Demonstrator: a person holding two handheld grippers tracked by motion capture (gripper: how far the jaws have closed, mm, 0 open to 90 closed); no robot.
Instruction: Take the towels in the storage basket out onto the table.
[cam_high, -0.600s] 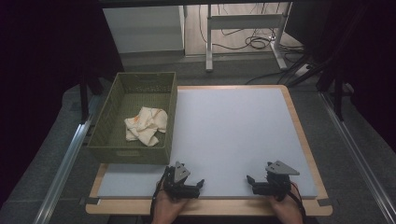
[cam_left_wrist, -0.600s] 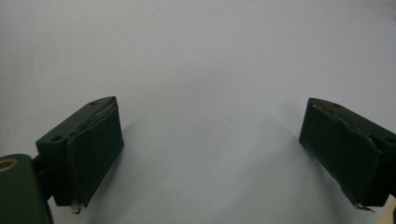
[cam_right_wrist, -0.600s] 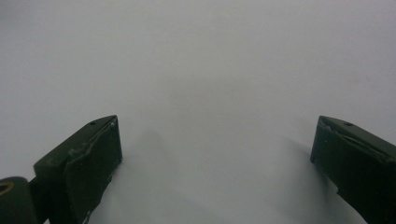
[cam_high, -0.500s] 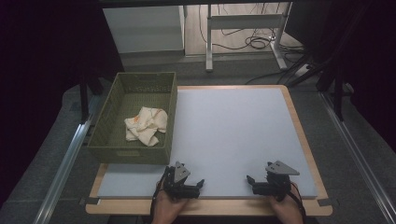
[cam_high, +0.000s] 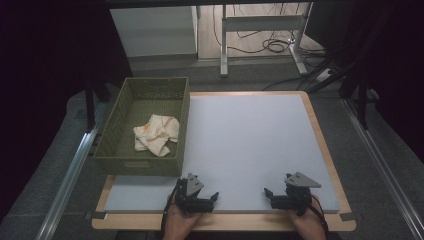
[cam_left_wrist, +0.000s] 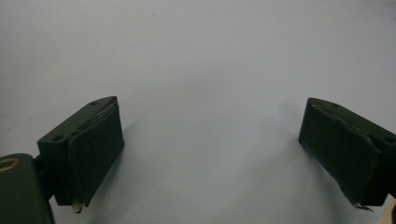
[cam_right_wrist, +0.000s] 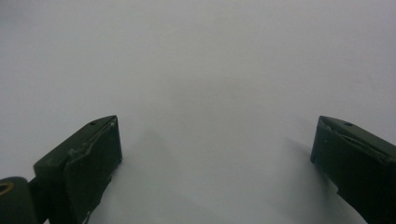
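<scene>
My left gripper (cam_high: 209, 199) rests low on the white mat (cam_high: 250, 145) near its front edge, held by a hand, jaws wide apart. In the left gripper view the left gripper (cam_left_wrist: 210, 154) is open with bare mat between its pads. To its right, my right gripper (cam_high: 274, 196) sits at the front of the mat in the other hand. The right gripper (cam_right_wrist: 215, 163) is also open in its own view, nothing between the jaws. A crumpled cream cloth (cam_high: 156, 134) lies inside an olive woven basket (cam_high: 110, 135) at the mat's left side.
The mat lies on a wooden board (cam_high: 320, 135) whose rim shows at the right and front. Metal rails (cam_high: 65, 175) run along both sides on the grey floor. Behind the table are a white cabinet (cam_high: 152, 30), table legs and cables (cam_high: 270, 45).
</scene>
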